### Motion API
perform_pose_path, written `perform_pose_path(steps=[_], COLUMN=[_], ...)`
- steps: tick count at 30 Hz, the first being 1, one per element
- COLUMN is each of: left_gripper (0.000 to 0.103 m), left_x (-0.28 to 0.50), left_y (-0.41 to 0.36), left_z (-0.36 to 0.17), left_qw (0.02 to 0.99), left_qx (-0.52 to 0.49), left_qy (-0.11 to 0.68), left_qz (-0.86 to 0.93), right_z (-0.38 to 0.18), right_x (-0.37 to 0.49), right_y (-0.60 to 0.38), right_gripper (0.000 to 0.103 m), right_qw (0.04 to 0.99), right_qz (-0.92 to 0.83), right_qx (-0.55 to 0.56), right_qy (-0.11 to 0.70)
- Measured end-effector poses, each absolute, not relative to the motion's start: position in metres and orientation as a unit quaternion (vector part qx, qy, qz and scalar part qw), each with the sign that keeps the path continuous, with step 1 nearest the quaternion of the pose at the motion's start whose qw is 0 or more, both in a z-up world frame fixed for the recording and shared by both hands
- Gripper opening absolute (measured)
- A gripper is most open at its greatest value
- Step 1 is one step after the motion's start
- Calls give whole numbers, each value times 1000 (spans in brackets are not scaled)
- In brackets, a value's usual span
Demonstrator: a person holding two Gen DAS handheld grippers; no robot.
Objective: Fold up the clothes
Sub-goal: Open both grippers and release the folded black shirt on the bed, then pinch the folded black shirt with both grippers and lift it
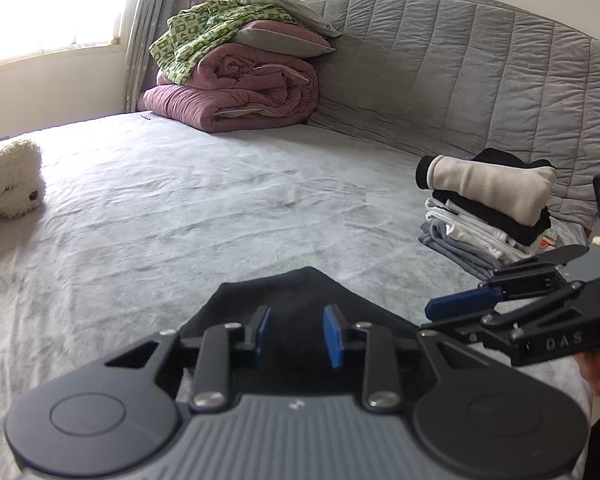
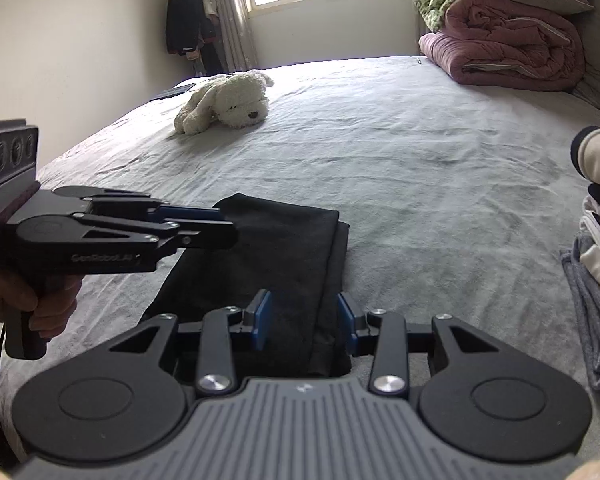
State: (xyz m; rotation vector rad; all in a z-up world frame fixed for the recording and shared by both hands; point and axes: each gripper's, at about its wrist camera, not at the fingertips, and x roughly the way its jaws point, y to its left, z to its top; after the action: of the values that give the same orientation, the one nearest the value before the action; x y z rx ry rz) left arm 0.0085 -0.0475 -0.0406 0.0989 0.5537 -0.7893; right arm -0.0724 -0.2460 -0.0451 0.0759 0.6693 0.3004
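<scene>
A black garment (image 2: 276, 248) lies folded into a long narrow strip on the grey bed sheet (image 2: 420, 152), near the front edge. My right gripper (image 2: 304, 320) hovers open over its near end, with the blue pads (image 2: 262, 320) astride the cloth and nothing pinched. My left gripper (image 1: 298, 334) is open too and hangs just above the same black garment (image 1: 300, 296). In the right wrist view the left gripper (image 2: 224, 224) reaches in from the left over the strip's far left corner, held by a hand (image 2: 40, 300).
A stack of folded clothes (image 1: 488, 216) topped by a cream roll sits at the right by the quilted headboard (image 1: 460, 72). A white plush dog (image 2: 228, 102) lies at the far left of the bed. Folded duvets and pillows (image 1: 236, 76) are piled in the back corner under the window.
</scene>
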Motion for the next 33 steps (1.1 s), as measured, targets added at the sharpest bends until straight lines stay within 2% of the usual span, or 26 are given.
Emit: perform_pose_path(steps=[3,4,5,8,11,13,17,26,27,28,29,31,33], left_gripper=[18,5,3,3,5,6,23,21,17,8,6,6,19], left_x=[32,40,49,70,80,87,82,47,47,49,51,53,53], left_y=[-51,-51,-49,-46,-50,-39,-18,-31,-34,-36,-35,-32,-33], left_z=[-55,-59,-61,-62,-54,-49,-41,-40,-44,-47,-47,-41,-33], left_qw=[885,887,888,883,902,896,882,889,892,897,899,898,899], left_qx=[39,34,25,-12,23,-14,-70,-28,-12,0,-1,-16,-10], left_qy=[278,283,286,304,301,322,344,314,314,314,315,320,319], left_qz=[-372,-364,-360,-358,-309,-306,-314,-332,-325,-311,-304,-300,-301], right_z=[-50,-51,-53,-57,-62,-57,-48,-40,-40,-40,-40,-40,-41], right_x=[-69,-69,-68,-65,-62,-65,-70,-68,-69,-69,-70,-72,-74], right_y=[-251,-252,-254,-259,-264,-266,-274,-283,-283,-282,-283,-286,-289], right_gripper=[41,41,41,45,49,50,51,51,51,51,51,52,54], right_qw=[928,926,925,919,914,914,917,916,915,914,913,910,902], right_qz=[150,150,151,153,155,151,139,108,108,107,106,102,95], right_qx=[48,53,57,69,82,87,102,134,135,135,136,145,169], right_qy=[338,342,345,356,366,366,360,362,365,367,370,375,385])
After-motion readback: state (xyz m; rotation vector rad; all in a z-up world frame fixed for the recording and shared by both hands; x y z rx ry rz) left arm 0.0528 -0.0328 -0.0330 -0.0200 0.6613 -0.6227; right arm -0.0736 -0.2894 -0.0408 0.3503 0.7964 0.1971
